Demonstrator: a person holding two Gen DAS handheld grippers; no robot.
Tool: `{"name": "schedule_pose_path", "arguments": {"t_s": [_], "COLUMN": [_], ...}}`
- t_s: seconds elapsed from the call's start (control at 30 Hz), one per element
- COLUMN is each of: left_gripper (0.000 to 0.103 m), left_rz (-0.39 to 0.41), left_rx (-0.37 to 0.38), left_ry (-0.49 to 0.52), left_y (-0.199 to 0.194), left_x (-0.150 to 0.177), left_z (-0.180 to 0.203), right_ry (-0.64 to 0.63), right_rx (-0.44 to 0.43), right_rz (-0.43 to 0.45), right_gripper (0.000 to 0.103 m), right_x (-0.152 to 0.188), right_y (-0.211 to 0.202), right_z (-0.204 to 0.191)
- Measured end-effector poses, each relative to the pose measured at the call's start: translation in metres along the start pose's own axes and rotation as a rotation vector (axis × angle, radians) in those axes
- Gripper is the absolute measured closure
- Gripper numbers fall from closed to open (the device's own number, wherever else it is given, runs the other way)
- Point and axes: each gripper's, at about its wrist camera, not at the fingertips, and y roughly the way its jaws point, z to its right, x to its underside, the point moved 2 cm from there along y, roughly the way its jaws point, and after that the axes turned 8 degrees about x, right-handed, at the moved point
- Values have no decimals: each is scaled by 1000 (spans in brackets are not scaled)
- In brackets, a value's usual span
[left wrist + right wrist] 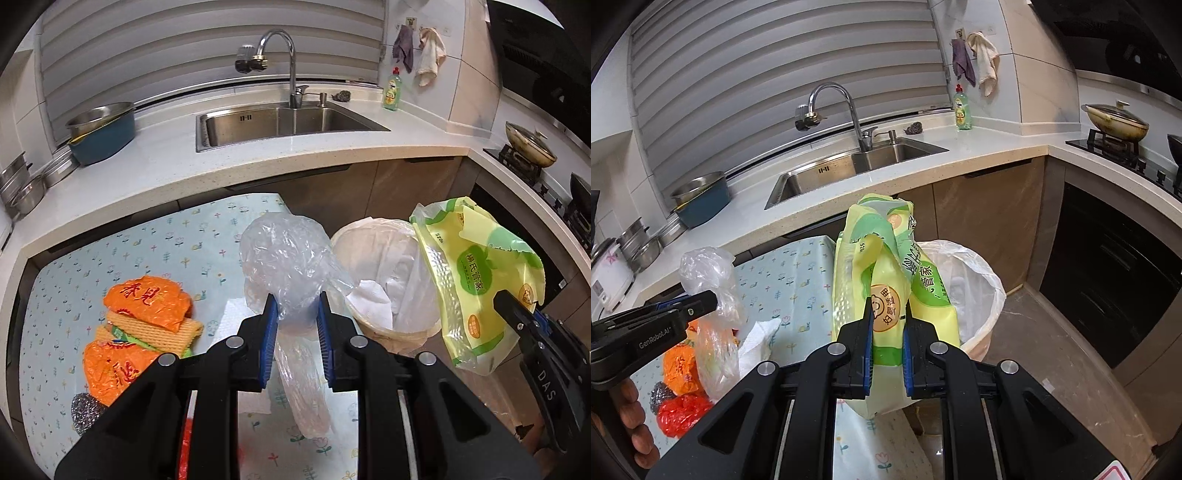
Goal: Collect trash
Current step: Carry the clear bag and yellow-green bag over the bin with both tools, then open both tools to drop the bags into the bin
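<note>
My left gripper (295,306) is shut on a crumpled clear plastic bag (288,254), held above the patterned table (155,240) just left of the lined waste bin (369,236). My right gripper (888,321) is shut on a yellow-green food package (882,266), which hangs over the bin's near rim (982,332). From the left wrist view the package (476,280) and the right gripper (517,317) show at the bin's right side. The right wrist view has the left gripper (709,297) with the clear bag (709,273) at the left.
Orange wrappers (147,299), a waffle-textured cloth (155,330), a steel scourer (86,411), a red wrapper (683,411) and a paper towel (757,341) lie on the table. Behind it the counter holds the sink (280,122), a blue basin (103,133) and pots. A hand (631,424) grips the left tool.
</note>
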Motion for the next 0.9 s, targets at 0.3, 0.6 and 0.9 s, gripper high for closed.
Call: {"name": "schedule_pose_path", "arguments": {"t_s": [0.3,0.6,0.9], "left_gripper": [83,80,52], "left_rz": [-53,-122,-145], "left_rx": [103,195,215], "left_ry": [78,133,121], "left_y": [48,111,145], "left_x": [-17,-37,-42], "left_z": [47,82,88], "right_ry": [19,40,25], "right_rx": [35,53,66], "right_rz": [-12,-56,-85], "right_gripper": [91,91,91], "right_x": [-10,-15,-17], "right_y": [33,81,116], "right_z": [31,51,51]}}
